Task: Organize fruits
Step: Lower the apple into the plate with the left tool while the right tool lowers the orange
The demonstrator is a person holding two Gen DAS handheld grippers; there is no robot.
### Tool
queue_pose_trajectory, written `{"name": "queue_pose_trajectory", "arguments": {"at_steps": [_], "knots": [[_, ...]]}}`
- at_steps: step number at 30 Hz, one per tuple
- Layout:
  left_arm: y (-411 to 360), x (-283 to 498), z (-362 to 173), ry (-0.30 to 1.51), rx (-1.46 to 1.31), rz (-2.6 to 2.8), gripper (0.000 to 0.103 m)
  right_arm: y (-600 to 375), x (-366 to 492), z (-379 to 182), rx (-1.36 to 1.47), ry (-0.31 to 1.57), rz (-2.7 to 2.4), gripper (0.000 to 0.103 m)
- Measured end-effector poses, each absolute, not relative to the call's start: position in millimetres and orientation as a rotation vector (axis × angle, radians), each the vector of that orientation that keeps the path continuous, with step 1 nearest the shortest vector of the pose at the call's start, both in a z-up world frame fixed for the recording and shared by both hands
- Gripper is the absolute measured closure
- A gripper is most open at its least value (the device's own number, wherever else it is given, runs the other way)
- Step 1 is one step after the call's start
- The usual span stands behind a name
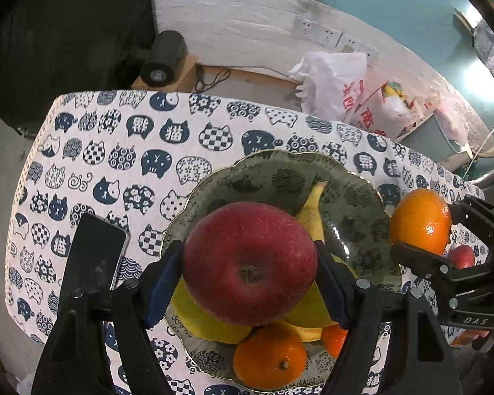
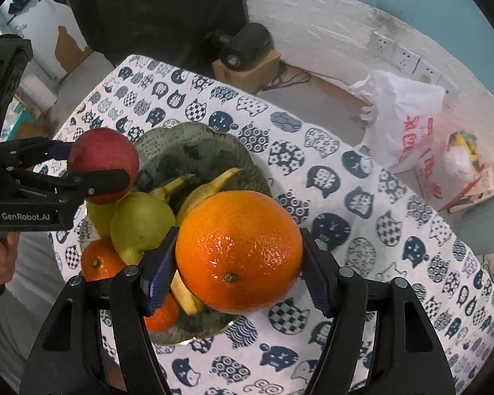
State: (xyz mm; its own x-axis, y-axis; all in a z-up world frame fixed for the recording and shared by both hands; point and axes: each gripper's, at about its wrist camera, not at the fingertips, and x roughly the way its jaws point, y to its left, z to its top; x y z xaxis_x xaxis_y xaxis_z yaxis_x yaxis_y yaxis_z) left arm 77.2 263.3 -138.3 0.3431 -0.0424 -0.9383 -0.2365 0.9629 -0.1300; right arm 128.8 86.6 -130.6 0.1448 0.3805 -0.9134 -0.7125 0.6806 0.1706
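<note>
My left gripper (image 1: 250, 263) is shut on a red apple (image 1: 249, 263) and hangs over the near part of the green glass plate (image 1: 263, 171). In the plate lie bananas (image 1: 313, 210), yellow-green pears (image 1: 207, 322) and an orange (image 1: 269, 358). My right gripper (image 2: 238, 251) is shut on a large orange (image 2: 238, 251) above the plate's right side (image 2: 194, 138). In the right wrist view the left gripper (image 2: 100, 164) with the apple (image 2: 103, 158) is at the left, over the pears (image 2: 141, 220). In the left wrist view the right gripper (image 1: 421, 223) holds its orange (image 1: 420, 219) at the right.
A black phone (image 1: 94, 256) lies on the cat-print tablecloth (image 1: 131, 151) left of the plate. A small red fruit (image 1: 462, 256) shows behind the right gripper. White plastic bags (image 1: 339, 85) and a cardboard box (image 1: 174, 75) with a dark cylinder stand beyond the table.
</note>
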Motion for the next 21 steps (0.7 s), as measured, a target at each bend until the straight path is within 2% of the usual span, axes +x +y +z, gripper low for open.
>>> {"name": "queue_pose_trajectory", "arguments": {"at_steps": [21], "knots": [[271, 83, -151, 1.259, -0.305, 0.143, 0.025, 100, 132, -156, -0.335, 1.246, 0.821, 0.032]]}}
